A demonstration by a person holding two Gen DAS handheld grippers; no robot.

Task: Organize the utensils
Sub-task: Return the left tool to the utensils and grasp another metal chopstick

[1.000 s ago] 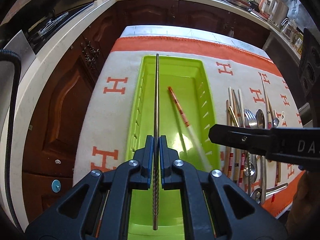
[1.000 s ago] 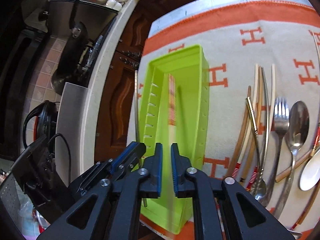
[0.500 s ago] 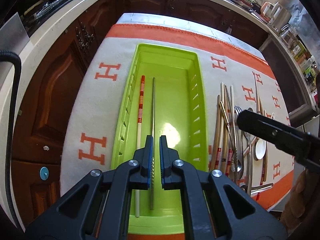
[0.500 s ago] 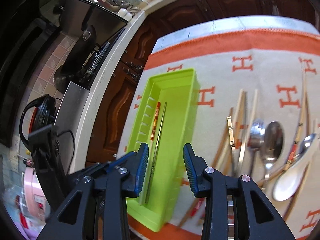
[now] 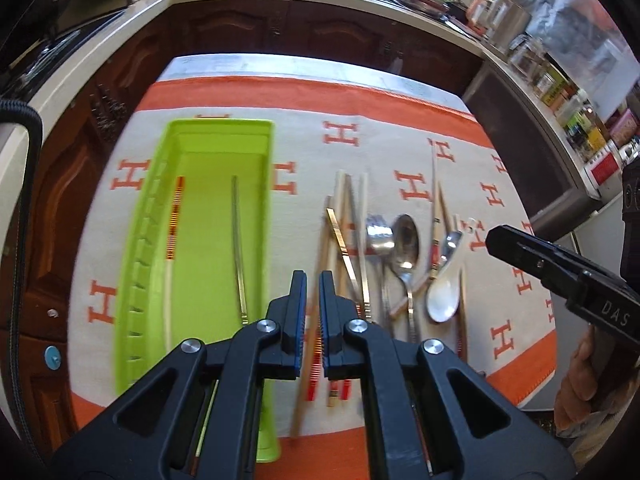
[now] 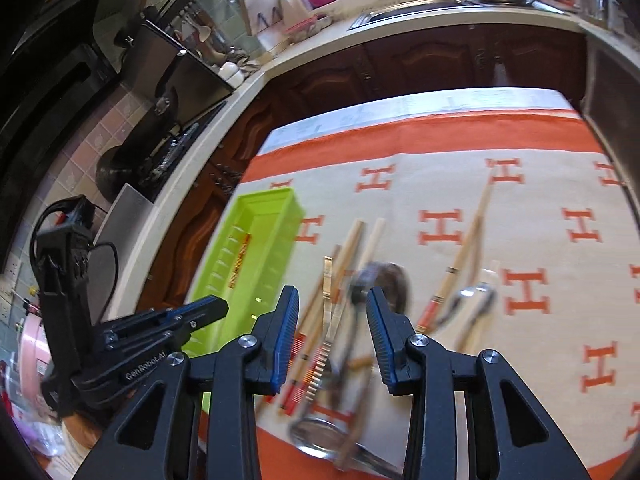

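Note:
A lime-green tray (image 5: 138, 260) lies on the left of the H-patterned cloth (image 5: 304, 144). In it are a red-striped chopstick (image 5: 174, 220) and a metal chopstick (image 5: 239, 248). Right of the tray lies a loose pile: chopsticks (image 5: 344, 208), a fork (image 5: 380, 234), a steel spoon (image 5: 406, 240) and a white ceramic spoon (image 5: 442, 296). My left gripper (image 5: 313, 276) is shut and empty, hovering between tray and pile. My right gripper (image 6: 332, 294) stands open above the blurred pile (image 6: 332, 280), nothing between its fingers. The tray (image 6: 264, 200) lies to its left.
A bare strip of table top (image 5: 280, 62) shows beyond the cloth, with dark wooden cabinets (image 5: 320, 36) behind. A stove (image 6: 168, 144) is on the left counter, a sink at the back, jars at the right. A hand (image 5: 580, 380) holds the right gripper's handle.
The left gripper let the metal chopstick go into the tray beside the striped one. Both grippers then swung right and up, from over the tray toward the pile. The right jaws opened.

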